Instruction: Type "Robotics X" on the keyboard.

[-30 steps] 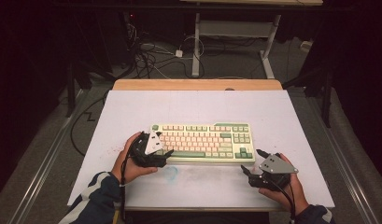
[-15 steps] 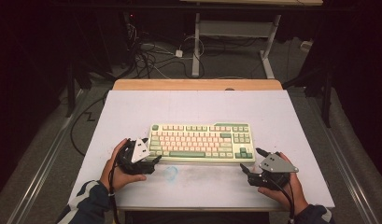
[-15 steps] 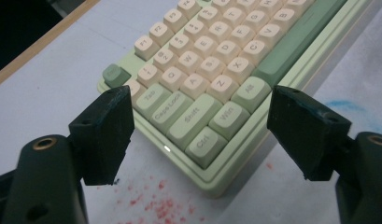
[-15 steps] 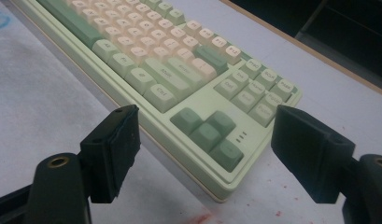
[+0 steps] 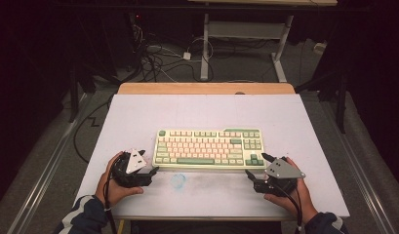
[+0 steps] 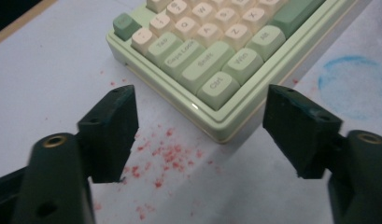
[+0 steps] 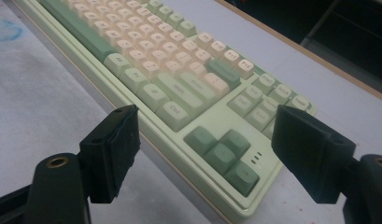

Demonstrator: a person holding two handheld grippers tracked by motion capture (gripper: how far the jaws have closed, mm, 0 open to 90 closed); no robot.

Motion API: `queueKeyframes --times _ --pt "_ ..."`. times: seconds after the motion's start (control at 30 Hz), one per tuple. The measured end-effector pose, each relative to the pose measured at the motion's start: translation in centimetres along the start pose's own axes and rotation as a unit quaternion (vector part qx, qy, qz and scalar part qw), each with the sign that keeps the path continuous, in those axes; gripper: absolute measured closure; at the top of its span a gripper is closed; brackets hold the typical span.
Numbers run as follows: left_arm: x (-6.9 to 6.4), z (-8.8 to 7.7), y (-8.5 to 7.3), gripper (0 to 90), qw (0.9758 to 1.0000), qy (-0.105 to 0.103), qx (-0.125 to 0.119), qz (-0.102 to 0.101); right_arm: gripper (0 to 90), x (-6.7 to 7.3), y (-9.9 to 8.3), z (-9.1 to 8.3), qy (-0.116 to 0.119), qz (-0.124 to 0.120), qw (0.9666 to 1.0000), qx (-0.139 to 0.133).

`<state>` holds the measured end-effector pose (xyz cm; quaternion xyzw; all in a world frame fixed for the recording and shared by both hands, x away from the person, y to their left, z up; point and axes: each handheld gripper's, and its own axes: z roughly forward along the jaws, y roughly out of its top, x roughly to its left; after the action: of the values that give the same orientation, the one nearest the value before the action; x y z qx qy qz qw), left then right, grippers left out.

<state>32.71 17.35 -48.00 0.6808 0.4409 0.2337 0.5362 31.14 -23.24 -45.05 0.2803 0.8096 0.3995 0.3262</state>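
The keyboard [image 5: 209, 148] lies square in the middle of the bench [image 5: 138, 112], long side toward the person, nothing on top of it. Each hand brings a set of tongs to one near corner – the left tongs [image 5: 149, 165] at the Ctrl end, the right tongs [image 5: 254, 166] at the arrow-key end. In the left gripper view the left tongs [image 6: 200, 119] stand apart with the keyboard's corner [image 6: 216, 88] just ahead of the gap, not touching either jaw; they have just been closing a little, yet nothing sits between them. The right tongs [image 7: 205, 154] are apart too, the arrow-key corner [image 7: 226, 158] lying between the jaws and beyond, no contact that I can see.

To my eye this is the approach, both ends lined up for a two-handed grip on the keyboard – perhaps to lift or shift it. The next move would call for each hand to slide in until an edge sits between the jaws, then close both together, evenly, so the board stays level. A blue ring [image 5: 178, 180] and red specks [image 6: 165, 154] mark the bench near the left hand
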Motion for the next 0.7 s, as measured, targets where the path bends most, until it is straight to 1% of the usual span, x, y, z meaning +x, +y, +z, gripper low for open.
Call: queueKeyframes --times 0.03,0.07,0.1,0.17,0.2,0.27,0.3,0.4,0.47,0.6,0.67,0.7 --pt "0.1 -0.1 0.0 32.7 1.0000 0.006 0.004 0.002 24.0 0.1 0.0 0.0 0.001 0.001 1.0000 0.000" --pt "0.3 -0.1 0.1 37.0 0.9999 0.010 0.006 -0.002 24.0 0.1 0.0 0.0 0.002 -0.001 1.0000 0.000" --pt "0.4 -0.2 0.2 42.4 0.9999 0.009 0.005 -0.006 24.0 0.1 0.0 0.0 0.003 -0.001 1.0000 0.000" --pt "0.6 -0.4 0.8 50.7 0.9998 0.006 0.003 -0.021 24.0 0.2 0.0 0.0 0.003 0.001 1.0000 0.001" --pt "0.8 -0.5 1.0 58.7 0.9997 0.004 0.005 -0.022 24.0 0.1 -0.1 0.0 0.002 0.000 1.0000 0.001" --pt "0.9 -0.6 1.2 70.5 0.9996 0.004 0.007 -0.025 24.0 0.1 -0.1 0.0 0.003 -0.001 1.0000 0.001" --pt "0.9 -0.6 1.3 74.9 0.9995 0.000 0.011 -0.028 23.9 0.2 -0.1 0.0 0.003 0.000 1.0000 0.002" --pt "0.8 -0.5 1.6 85.4 0.9995 -0.003 0.019 -0.026 23.9 0.2 -0.2 0.1 0.003 -0.002 1.0000 0.004" --pt "0.7 -0.4 1.9 87.5 0.9995 -0.006 0.024 -0.021 23.9 0.2 -0.2 0.1 0.003 -0.004 1.0000 0.005" --pt "0.3 0.3 2.9 87.6 0.9991 -0.016 0.027 -0.028 23.9 0.2 -0.3 0.1 0.004 -0.003 1.0000 0.007" --pt "0.1 0.7 3.4 87.6 0.9985 -0.027 0.029 -0.038 23.9 0.3 -0.3 0.2 0.004 -0.004 1.0000 0.008" --pt "-0.1 0.9 3.6 87.6 0.9986 -0.029 0.029 -0.035 23.9 0.3 -0.3 0.2 0.004 -0.003 0.9999 0.010"
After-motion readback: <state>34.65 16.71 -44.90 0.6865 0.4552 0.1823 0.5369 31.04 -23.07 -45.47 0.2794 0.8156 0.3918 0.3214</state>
